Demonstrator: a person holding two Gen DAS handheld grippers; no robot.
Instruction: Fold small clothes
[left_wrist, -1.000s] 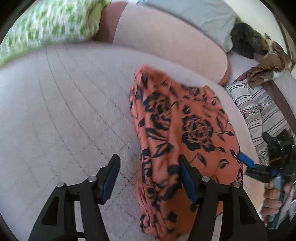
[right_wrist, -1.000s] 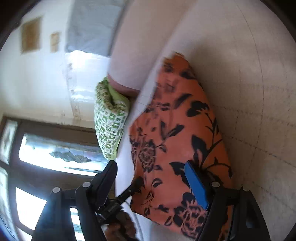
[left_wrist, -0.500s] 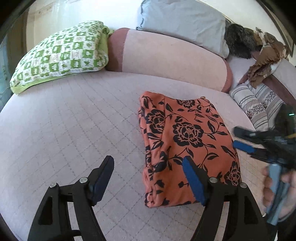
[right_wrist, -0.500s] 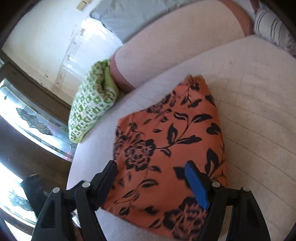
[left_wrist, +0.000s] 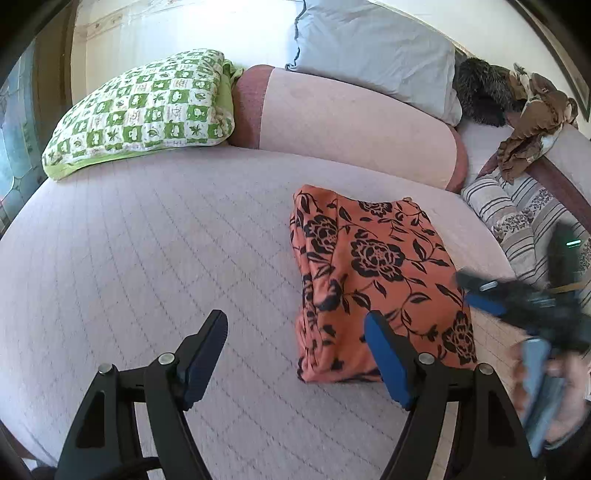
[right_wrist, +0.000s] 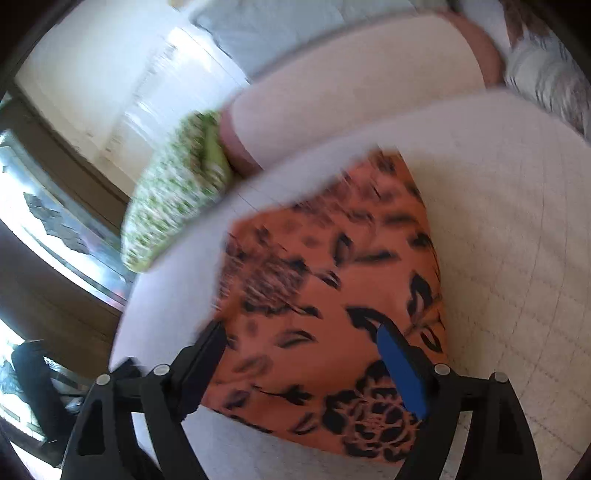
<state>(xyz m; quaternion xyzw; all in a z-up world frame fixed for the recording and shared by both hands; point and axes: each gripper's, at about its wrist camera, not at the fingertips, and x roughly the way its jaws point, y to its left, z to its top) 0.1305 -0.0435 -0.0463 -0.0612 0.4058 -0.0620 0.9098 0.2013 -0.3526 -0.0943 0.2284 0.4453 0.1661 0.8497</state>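
An orange garment with black flowers (left_wrist: 373, 273) lies folded into a rectangle on the pink quilted bed (left_wrist: 147, 266). It also shows in the right wrist view (right_wrist: 332, 295), blurred. My left gripper (left_wrist: 295, 350) is open and empty, held above the bed just in front of the garment's near left corner. My right gripper (right_wrist: 303, 354) is open and empty above the garment's near edge. In the left wrist view the right gripper (left_wrist: 476, 291) shows blurred at the garment's right side.
A green-and-white checked pillow (left_wrist: 144, 110) lies at the back left. A pink bolster (left_wrist: 351, 122) and a grey pillow (left_wrist: 369, 48) line the back. Striped cushions (left_wrist: 517, 221) and brown clothes (left_wrist: 532, 118) lie at the right.
Both grippers have pulled back and up from the folded garment, which stays lying flat. The right gripper is swinging, so its view is blurred.
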